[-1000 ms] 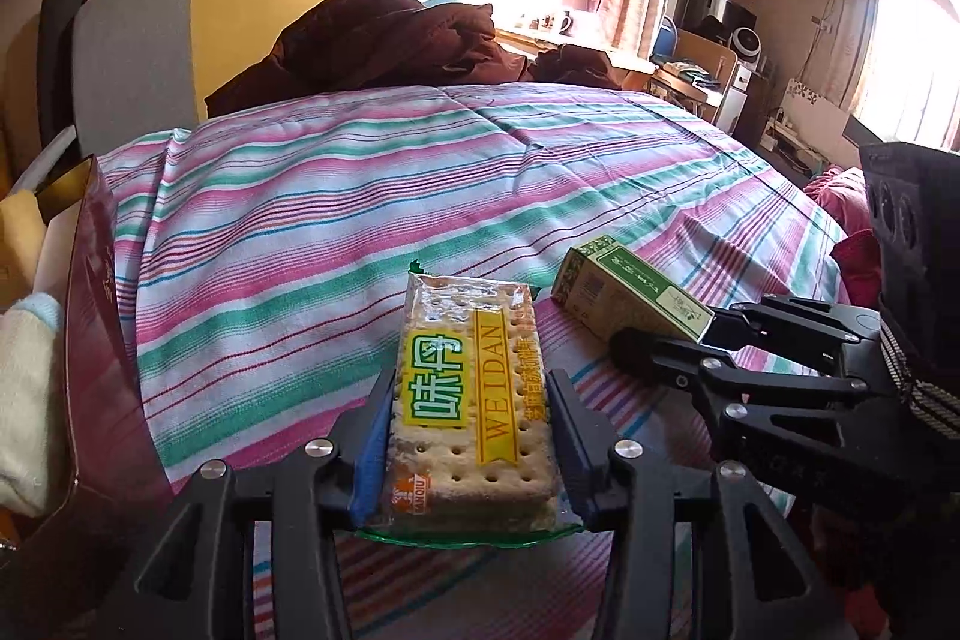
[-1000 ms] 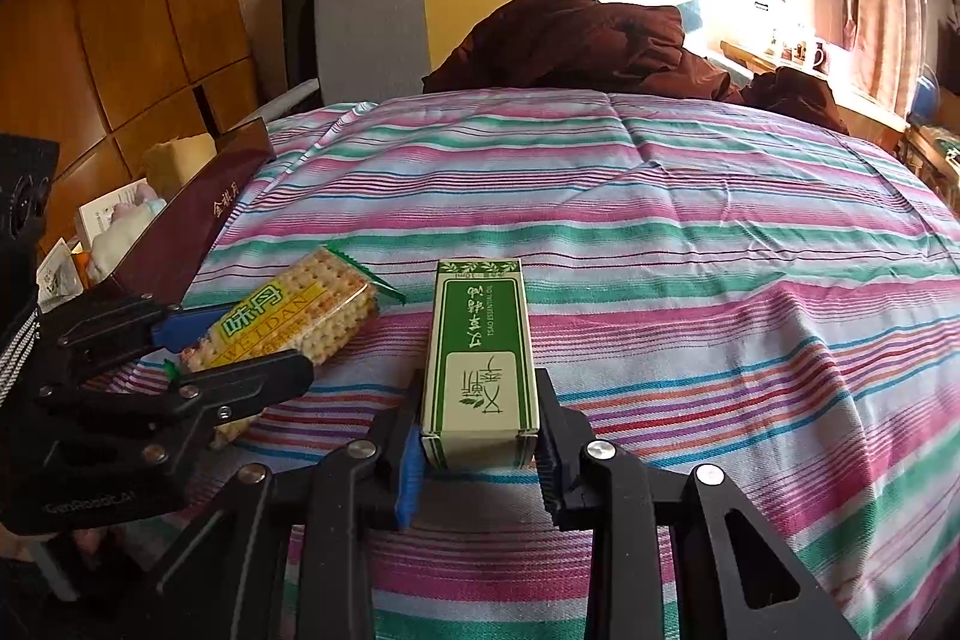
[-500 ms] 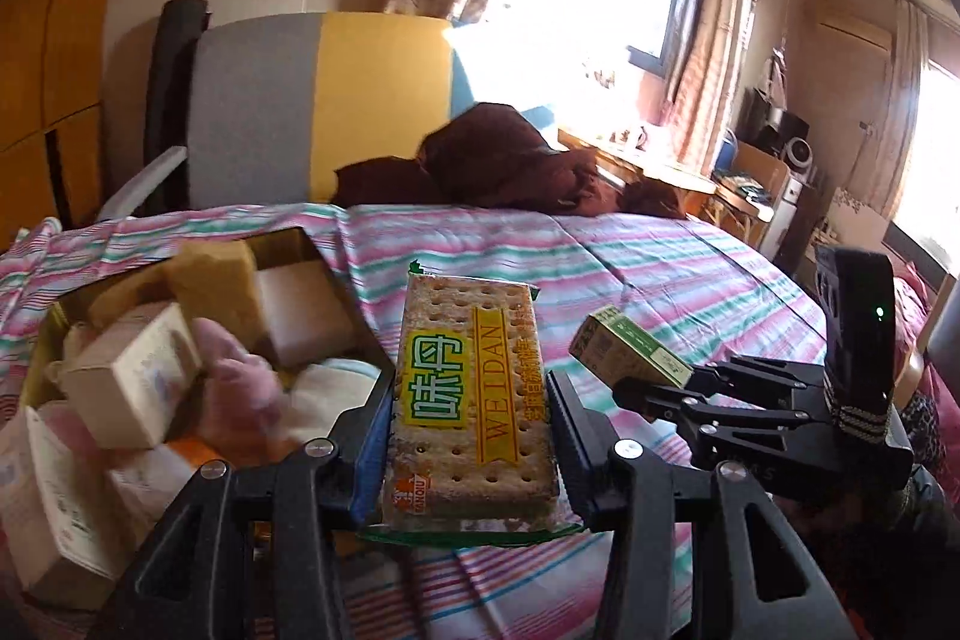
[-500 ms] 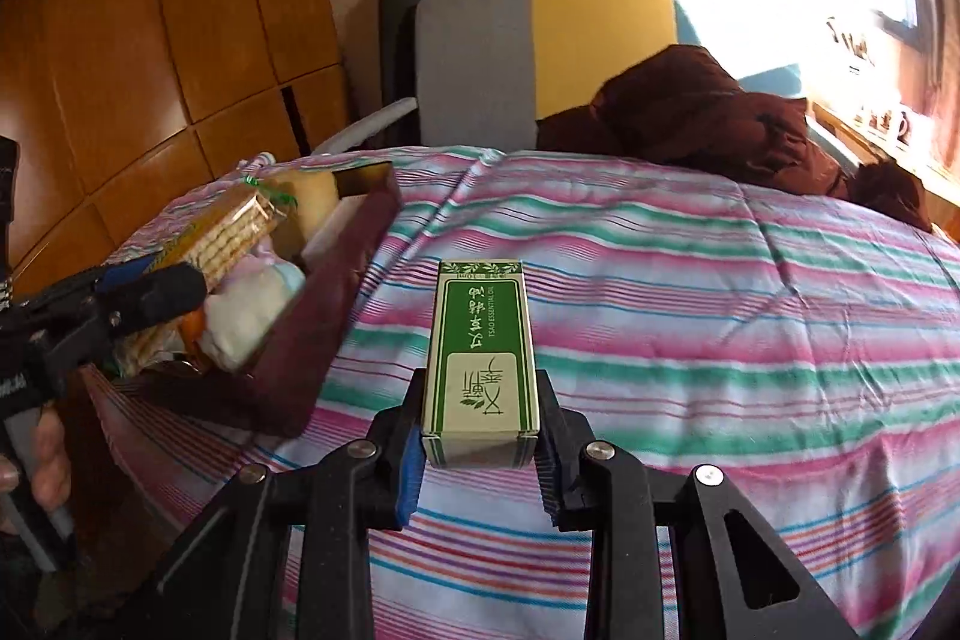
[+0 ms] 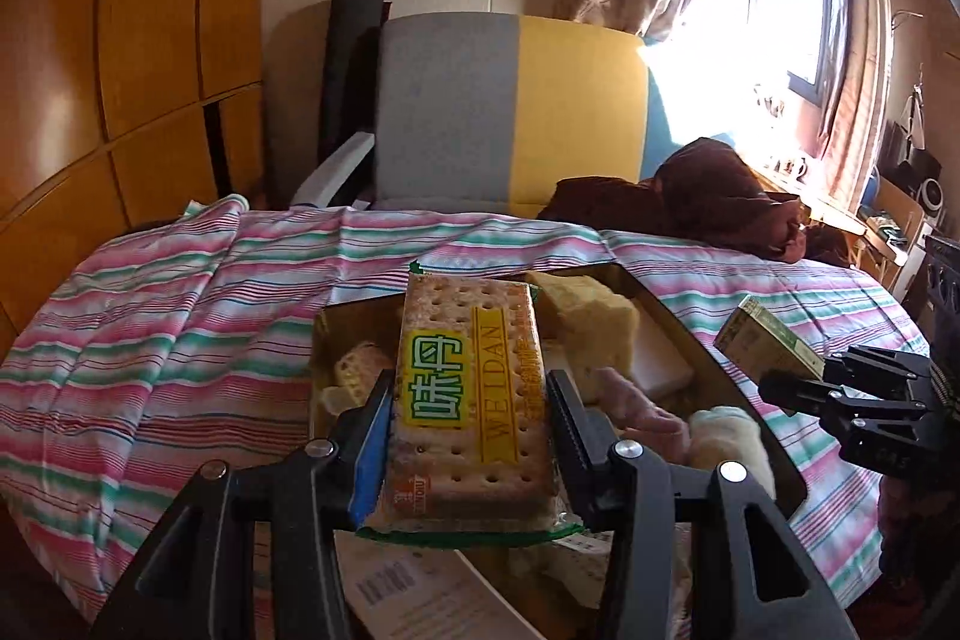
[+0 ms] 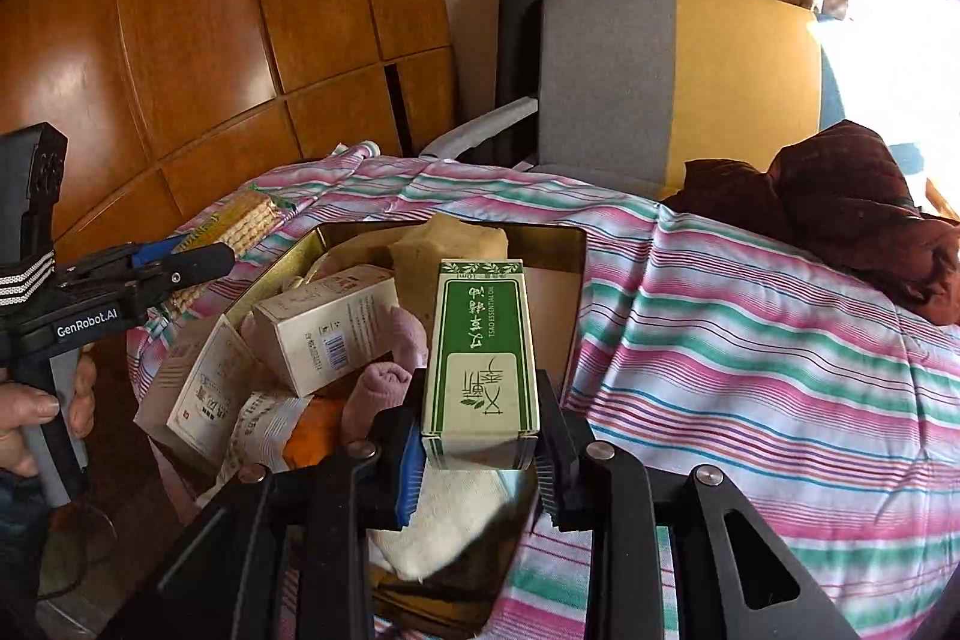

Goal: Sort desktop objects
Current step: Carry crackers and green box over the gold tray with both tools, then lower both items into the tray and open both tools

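Now my left gripper (image 5: 471,439) clamps the cracker pack (image 5: 471,394) level above the box (image 6: 270,274), while my right gripper (image 6: 477,451) grips the green carton (image 6: 480,358) at centre frame.

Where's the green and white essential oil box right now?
The green and white essential oil box is clamped in the right gripper, held above the near right end of the open storage box; the left wrist view shows it right of the cracker pack.
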Tool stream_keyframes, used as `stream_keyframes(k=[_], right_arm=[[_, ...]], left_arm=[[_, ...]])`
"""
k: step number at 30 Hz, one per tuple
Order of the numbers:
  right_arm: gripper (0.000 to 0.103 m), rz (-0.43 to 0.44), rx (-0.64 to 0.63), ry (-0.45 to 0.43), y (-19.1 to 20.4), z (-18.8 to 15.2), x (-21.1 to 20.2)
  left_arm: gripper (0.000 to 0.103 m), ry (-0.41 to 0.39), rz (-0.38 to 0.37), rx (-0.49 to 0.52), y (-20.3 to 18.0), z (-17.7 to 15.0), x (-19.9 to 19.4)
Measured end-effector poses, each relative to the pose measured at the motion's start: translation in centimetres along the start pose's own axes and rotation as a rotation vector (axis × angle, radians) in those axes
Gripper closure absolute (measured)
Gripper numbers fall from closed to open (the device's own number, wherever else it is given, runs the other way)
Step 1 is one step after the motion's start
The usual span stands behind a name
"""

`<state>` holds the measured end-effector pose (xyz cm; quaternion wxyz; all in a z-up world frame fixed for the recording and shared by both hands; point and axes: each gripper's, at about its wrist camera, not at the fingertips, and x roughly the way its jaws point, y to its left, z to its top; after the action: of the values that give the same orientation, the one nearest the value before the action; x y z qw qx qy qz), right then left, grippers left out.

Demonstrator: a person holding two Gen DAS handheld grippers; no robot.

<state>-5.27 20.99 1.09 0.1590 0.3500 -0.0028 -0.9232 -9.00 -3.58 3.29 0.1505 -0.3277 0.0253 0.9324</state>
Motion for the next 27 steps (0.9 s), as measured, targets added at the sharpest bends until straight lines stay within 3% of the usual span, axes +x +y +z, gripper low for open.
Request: stream_keyframes(k=[5,10,19,27], right_arm=[[0.072,-0.007,0.013,0.070,-0.2,1.0,3.7],[0.072,-0.011,-0.005,0.135,0.0,0.2,6.2],[0.069,-0.025,-0.032,0.137,0.0,-0.3,6.6],[0.060,-0.013,-0.003,0.105,-0.2,-0.3,5.7]], left_arm=[[0.054,0.037,0.025,-0.015,2.8,1.2,2.2],[0.054,0.117,0.001,-0.037,4.2,1.5,5.1],[0.054,0.228,-0.033,-0.042,3.9,0.5,8.3],[0.047,0.204,-0.034,-0.063,4.4,0.7,7.0]])
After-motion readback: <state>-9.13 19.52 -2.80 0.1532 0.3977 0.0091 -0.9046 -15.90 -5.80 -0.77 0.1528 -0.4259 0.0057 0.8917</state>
